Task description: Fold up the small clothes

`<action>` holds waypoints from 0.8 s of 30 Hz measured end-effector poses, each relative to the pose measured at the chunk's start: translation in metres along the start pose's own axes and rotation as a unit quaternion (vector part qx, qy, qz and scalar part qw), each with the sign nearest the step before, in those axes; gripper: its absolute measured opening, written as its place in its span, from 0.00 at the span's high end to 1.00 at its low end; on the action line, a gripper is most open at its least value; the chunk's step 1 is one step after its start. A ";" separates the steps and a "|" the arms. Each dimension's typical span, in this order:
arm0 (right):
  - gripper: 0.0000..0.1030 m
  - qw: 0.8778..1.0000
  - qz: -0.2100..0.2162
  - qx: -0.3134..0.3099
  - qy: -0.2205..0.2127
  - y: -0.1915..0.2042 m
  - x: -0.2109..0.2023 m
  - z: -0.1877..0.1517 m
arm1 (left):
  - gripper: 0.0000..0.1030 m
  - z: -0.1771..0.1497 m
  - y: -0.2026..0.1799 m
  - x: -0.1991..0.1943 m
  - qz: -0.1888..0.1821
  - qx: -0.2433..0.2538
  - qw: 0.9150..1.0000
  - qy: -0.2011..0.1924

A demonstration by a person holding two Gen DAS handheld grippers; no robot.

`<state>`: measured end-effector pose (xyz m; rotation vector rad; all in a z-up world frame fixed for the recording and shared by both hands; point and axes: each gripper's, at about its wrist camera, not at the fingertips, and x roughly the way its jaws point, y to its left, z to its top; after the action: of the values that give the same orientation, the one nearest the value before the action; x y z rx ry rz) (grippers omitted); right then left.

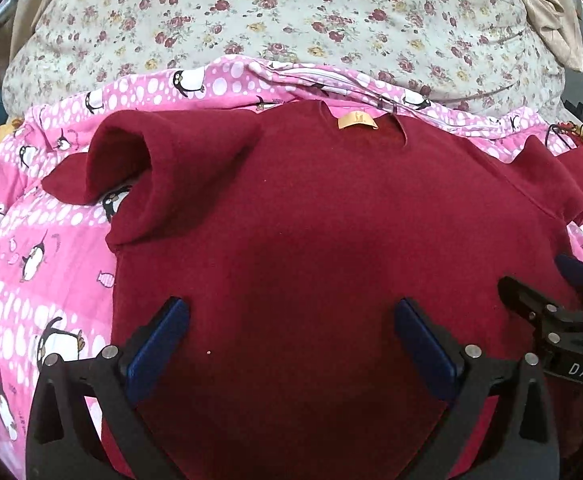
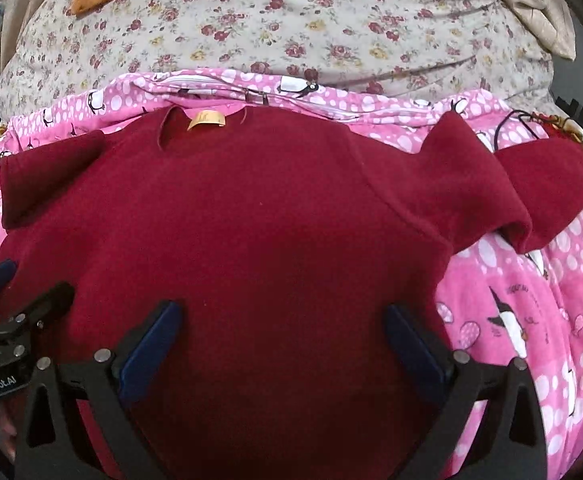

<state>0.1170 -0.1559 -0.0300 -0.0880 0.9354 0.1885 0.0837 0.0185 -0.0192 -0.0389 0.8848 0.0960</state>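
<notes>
I hover both released grippers — left gripper (image 1: pixel 291 344), right gripper (image 2: pixel 283 344) — over the maroon shirt (image 1: pixel 311 208), spread flat on the penguin blanket (image 1: pixel 31 264) for folding.

Both wrist cameras look forward and down, close over a dark red sweater (image 1: pixel 311 220) spread on a pink penguin-print blanket (image 1: pixel 31 248); the left view sits over its left half, the right view over its right (image 2: pixel 251 220); both share the tan neck label (image 1: pixel 357 121) and the floral bedding (image 1: pixel 291 20) beyond.
</notes>
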 end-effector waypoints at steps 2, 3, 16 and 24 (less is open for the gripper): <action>0.00 1.000 -0.001 -0.003 -0.002 0.000 -0.001 0.000 | 0.16 0.000 0.001 0.000 0.004 0.002 1.000 -0.003; 0.00 1.000 -0.002 -0.003 -0.004 0.000 -0.001 0.000 | 0.16 0.000 0.002 0.000 0.003 0.002 1.000 -0.003; 0.00 1.000 -0.009 -0.007 -0.014 0.001 -0.001 -0.003 | 0.18 0.026 0.073 -0.021 -0.203 -0.146 0.968 0.040; 0.00 0.999 -0.023 -0.018 -0.016 0.005 -0.003 -0.002 | 0.18 0.078 0.242 -0.025 -0.266 -0.285 0.921 -0.026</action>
<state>0.1125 -0.1512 -0.0289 -0.1399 0.8982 0.1640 0.1038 0.2634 0.0502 -0.8150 0.7432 -0.1575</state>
